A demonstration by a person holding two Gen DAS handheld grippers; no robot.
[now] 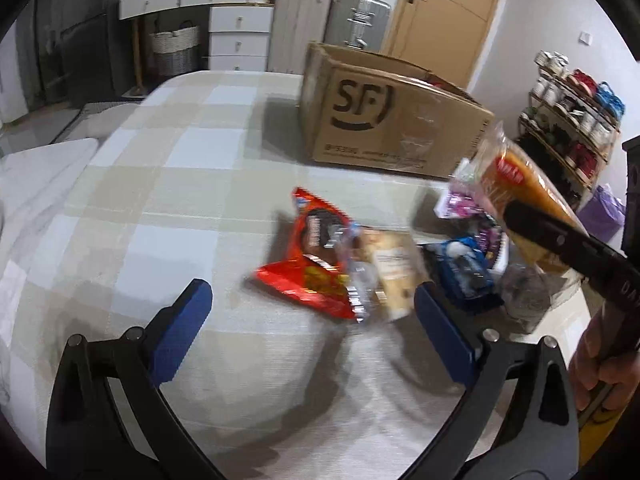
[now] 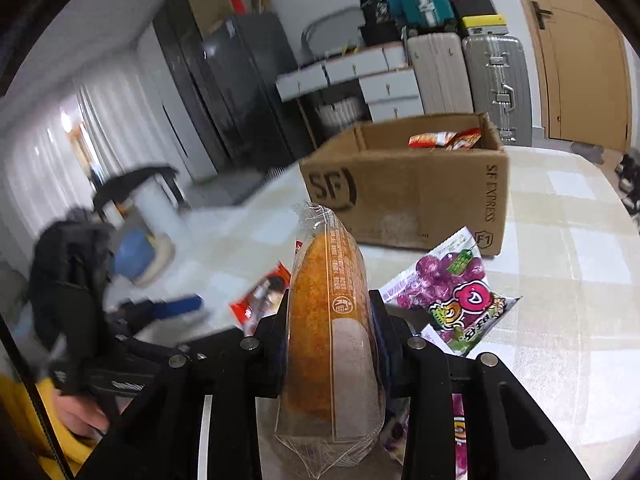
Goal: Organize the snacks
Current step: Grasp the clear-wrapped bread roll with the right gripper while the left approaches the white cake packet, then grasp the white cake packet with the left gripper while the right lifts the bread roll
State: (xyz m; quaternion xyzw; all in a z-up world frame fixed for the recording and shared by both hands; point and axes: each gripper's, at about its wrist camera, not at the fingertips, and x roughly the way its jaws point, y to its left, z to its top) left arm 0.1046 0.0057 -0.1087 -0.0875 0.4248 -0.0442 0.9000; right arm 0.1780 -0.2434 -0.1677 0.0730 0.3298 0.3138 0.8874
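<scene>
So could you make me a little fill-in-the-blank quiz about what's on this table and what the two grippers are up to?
1. The right gripper is shut on a wrapped ____.
2. The cardboard box has the letters ____ printed on its side.
3. The left gripper is ____, with nothing between its pads.
4. The packet with purple grapes lies on the table ____ the box.

Missing words: bread; SF; open; outside

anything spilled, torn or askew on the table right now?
Nothing spilled or torn. Loose snack packets lie overlapping in a jumble near the cardboard box. The right gripper is shut on a wrapped orange cake.
</scene>
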